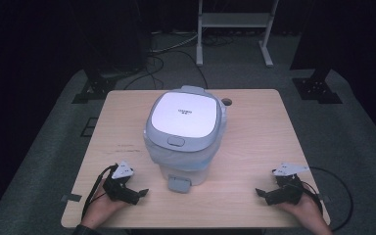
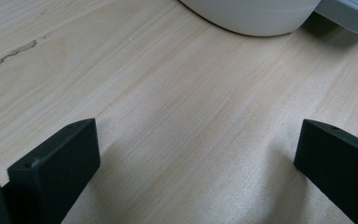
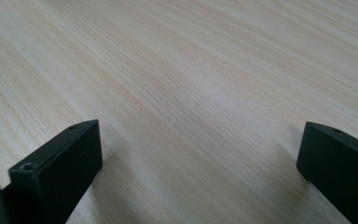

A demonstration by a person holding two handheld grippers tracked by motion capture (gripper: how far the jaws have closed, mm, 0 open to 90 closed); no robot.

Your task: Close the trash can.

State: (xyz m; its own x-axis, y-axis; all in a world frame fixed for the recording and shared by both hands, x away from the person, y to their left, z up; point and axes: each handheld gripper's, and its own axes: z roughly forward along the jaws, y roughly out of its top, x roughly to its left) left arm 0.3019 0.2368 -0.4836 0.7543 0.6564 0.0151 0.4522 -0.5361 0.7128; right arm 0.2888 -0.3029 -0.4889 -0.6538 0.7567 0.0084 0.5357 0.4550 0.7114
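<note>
From the high view, a white pedal bin (image 1: 185,134) stands mid-table (image 1: 254,147), lid shut, its grey pedal (image 1: 179,184) facing the person. The left hand-held gripper (image 1: 139,192) and right hand-held gripper (image 1: 260,193) rest near the front edge, either side of the bin, apart from it. Left gripper view: jaws spread wide over bare wood, the bin's base (image 2: 256,16) just ahead. Right gripper view: jaws wide too, gripping nothing.

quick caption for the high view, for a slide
White pedal bin with its lid shut stands mid-table; left gripper and right gripper rest open on either side.
</note>
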